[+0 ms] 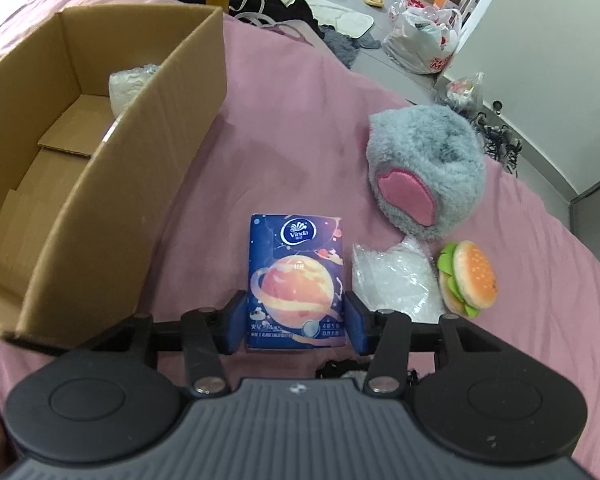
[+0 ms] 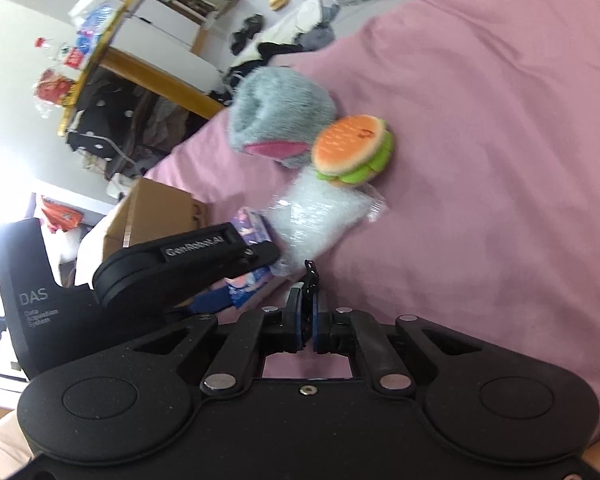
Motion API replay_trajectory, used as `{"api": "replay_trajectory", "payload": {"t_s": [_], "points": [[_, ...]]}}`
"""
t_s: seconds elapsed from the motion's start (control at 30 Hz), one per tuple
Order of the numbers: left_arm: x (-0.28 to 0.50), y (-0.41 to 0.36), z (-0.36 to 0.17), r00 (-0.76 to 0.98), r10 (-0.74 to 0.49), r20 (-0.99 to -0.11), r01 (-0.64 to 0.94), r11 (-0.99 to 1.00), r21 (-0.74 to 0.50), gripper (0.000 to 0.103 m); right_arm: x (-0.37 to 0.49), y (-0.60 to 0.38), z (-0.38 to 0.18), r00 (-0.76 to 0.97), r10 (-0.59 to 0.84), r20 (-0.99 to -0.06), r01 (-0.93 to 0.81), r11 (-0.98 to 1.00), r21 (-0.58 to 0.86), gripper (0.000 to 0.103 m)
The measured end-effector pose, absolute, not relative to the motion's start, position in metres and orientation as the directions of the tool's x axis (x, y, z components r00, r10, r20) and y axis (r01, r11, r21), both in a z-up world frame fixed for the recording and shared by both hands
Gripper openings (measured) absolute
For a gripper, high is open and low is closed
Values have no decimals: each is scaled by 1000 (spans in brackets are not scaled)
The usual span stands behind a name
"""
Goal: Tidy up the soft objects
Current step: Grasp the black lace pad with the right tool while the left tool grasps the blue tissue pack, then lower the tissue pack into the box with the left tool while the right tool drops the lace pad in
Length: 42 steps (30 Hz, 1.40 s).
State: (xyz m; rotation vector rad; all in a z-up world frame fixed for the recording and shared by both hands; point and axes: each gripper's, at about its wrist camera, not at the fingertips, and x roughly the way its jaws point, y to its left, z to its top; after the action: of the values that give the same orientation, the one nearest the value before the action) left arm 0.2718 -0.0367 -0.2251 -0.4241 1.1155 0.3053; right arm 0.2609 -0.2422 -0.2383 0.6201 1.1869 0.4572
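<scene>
On a pink bed (image 1: 300, 120), the left tongs (image 1: 296, 322) clamp a soft, light tissue pack (image 1: 296, 280) by its long sides beside the cardboard box (image 1: 148, 184); the right tongs (image 2: 308, 326) pinch a thin black item (image 2: 310, 276).

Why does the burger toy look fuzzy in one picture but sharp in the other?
In the right wrist view the burger toy and fluffy grey plush are smeared by motion blur; in the left wrist view they look crisp, though the fisheye lens bends the cardboard box edges.
</scene>
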Motion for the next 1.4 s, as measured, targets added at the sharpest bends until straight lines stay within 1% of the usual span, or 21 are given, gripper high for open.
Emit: {"api": "replay_trajectory", "payload": {"t_s": [0.37, 0.8, 1.13, 1.4], "points": [[244, -40, -183, 474, -12, -881, -399, 889, -227, 49, 253, -242, -210, 399, 643, -654, -89, 737, 670, 3], [224, -27, -135, 544, -20, -839, -359, 898, -254, 49, 248, -240, -184, 476, 649, -594, -170, 730, 662, 3], [214, -8, -108, 592, -9, -806, -345, 901, -264, 49, 244, -239, -169, 519, 651, -554, -210, 725, 656, 2], [209, 11, -92, 614, 16, -789, -348, 903, -252, 49, 245, -230, -147, 552, 669, -499, -280, 712, 644, 2]]}}
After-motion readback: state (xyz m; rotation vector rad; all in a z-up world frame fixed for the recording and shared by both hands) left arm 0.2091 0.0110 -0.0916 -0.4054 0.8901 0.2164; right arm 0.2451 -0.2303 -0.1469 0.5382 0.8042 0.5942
